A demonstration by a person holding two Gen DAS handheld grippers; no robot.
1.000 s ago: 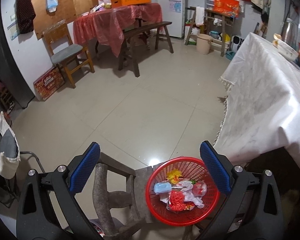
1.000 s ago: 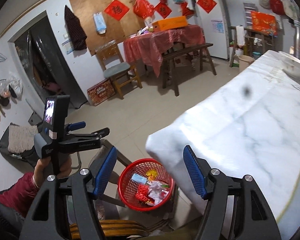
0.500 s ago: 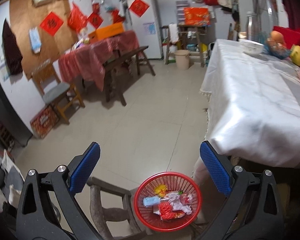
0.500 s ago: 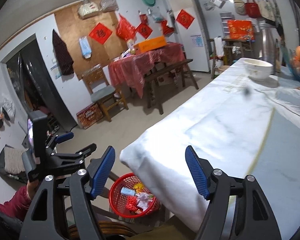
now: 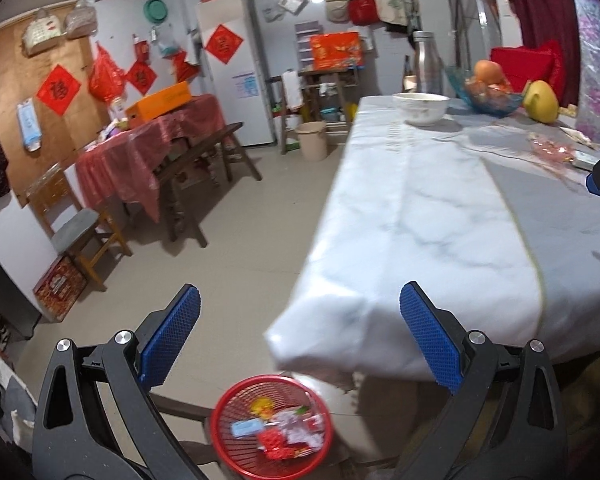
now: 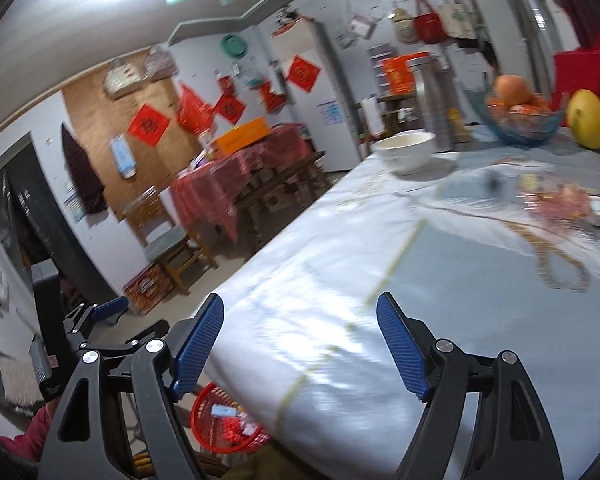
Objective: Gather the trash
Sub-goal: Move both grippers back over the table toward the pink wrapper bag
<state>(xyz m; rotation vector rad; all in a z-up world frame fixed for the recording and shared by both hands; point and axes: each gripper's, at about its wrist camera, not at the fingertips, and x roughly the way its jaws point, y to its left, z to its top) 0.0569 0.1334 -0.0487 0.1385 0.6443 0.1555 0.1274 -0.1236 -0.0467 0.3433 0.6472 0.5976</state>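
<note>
A red mesh basket (image 5: 224,440) holding several scraps of trash stands on a chair below the table corner; it also shows in the right wrist view (image 6: 204,424). My left gripper (image 5: 300,340) is open and empty, above the basket and by the table corner. My right gripper (image 6: 300,344) is open and empty over the near end of the white-clothed table (image 6: 340,264). A crumpled pinkish wrapper (image 6: 556,200) lies on the table far right, also seen in the left wrist view (image 5: 550,150). A brownish string loop (image 6: 560,264) lies near it.
On the table's far end stand a white bowl (image 6: 406,152), a metal flask (image 6: 432,104), a blue fruit bowl (image 6: 522,120) and a yellow pomelo (image 6: 588,120). A wooden chair (image 5: 76,228), a red-clothed table (image 5: 148,152) and a bench (image 5: 204,160) stand across the tiled floor.
Both grippers have risen and tilted up from the basket toward the table top. The basket has dropped to the bottom of both views. Both stay open.
</note>
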